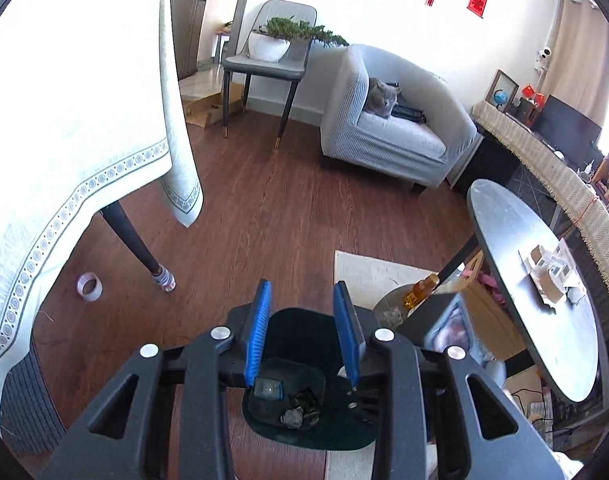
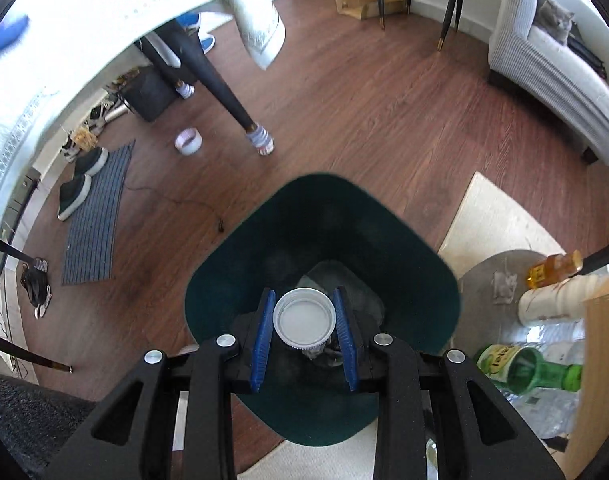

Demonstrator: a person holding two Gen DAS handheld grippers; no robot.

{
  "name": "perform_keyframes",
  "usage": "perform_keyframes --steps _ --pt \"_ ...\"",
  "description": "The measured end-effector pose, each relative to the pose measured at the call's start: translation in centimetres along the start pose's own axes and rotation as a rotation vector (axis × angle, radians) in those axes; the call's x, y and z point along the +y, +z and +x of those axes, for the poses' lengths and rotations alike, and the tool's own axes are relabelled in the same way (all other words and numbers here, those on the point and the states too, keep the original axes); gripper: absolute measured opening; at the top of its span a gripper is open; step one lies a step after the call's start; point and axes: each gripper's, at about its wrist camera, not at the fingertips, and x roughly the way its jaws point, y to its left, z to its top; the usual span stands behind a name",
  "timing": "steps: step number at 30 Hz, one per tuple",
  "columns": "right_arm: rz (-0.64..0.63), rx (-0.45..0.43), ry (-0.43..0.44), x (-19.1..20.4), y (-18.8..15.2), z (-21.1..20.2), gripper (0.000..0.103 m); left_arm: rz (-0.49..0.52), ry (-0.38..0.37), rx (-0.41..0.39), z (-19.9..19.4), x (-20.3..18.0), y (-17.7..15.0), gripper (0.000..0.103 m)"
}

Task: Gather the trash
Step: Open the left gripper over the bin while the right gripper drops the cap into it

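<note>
A dark green trash bin [image 2: 264, 240] stands on the wood floor, open at the top. My right gripper [image 2: 304, 292] hangs over its mouth, shut on a round white plastic lid [image 2: 304, 318] clamped between the blue pads. In the left wrist view the same bin [image 1: 344, 436] lies below my left gripper [image 1: 302, 286]. Its blue pads stand a little apart with nothing between them. Inside the bin lie a small clear container [image 1: 268, 388] and crumpled dark wrappers [image 1: 300, 408].
A tape roll [image 2: 188, 141] lies by the cloth-covered table's leg [image 2: 232, 96]. A cream rug [image 2: 492, 220], an amber bottle [image 2: 554, 266] and a green bottle [image 2: 536, 368] are right of the bin. A dark oval side table [image 1: 536, 292] and an armchair [image 1: 396, 140] with a cat stand beyond.
</note>
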Motion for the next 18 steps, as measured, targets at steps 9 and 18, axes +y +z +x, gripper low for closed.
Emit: perform_keyframes --steps 9,18 --pt "-0.006 0.108 -0.019 0.3 -1.3 4.3 0.031 0.008 -0.044 -0.039 -1.5 -1.2 1.0 0.031" --pt "0.001 0.11 0.025 0.1 -1.8 3.9 0.048 0.002 -0.048 -0.062 -2.3 -1.2 1.3 0.031"
